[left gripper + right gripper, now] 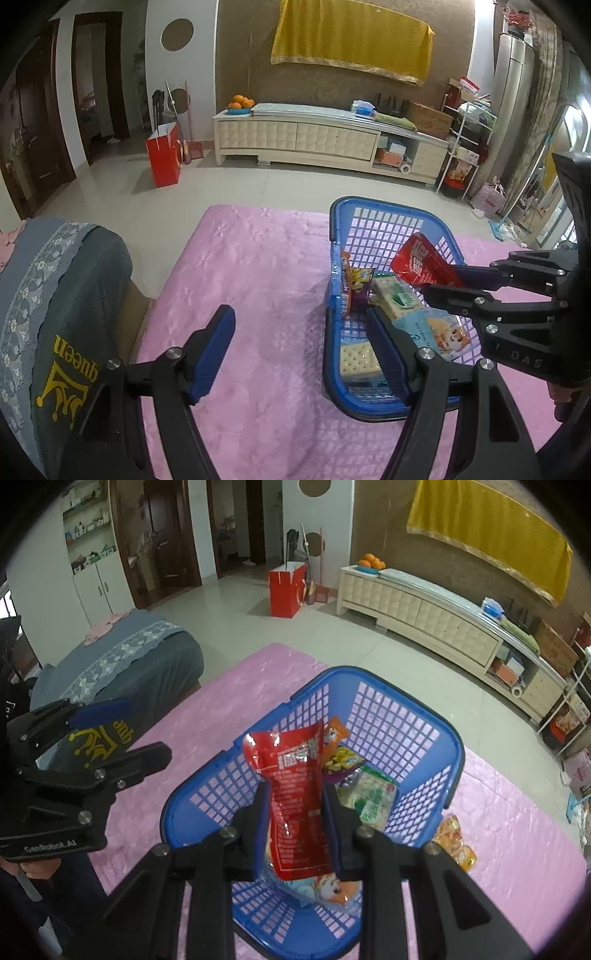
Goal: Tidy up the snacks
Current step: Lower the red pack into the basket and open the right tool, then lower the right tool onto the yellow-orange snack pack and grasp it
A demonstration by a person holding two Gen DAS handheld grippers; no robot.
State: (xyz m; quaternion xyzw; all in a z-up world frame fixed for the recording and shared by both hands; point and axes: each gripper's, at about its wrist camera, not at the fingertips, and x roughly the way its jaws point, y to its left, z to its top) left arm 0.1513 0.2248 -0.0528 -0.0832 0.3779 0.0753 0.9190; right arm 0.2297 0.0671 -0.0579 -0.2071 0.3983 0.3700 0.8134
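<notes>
The red snack pouch is covering much of the blue basket floor in the right wrist view, its lower end hiding most of the cartoon-printed packet beneath, while the right gripper fingers are masking the pouch's side edges. In the left wrist view, the left gripper is blocking part of the cracker pack, and the print on the green-labelled packet is staying too blurred to read. The orange packet outside the basket is lying partly behind the gripper's arm.

Black hand-held gripper, blue pads
</notes>
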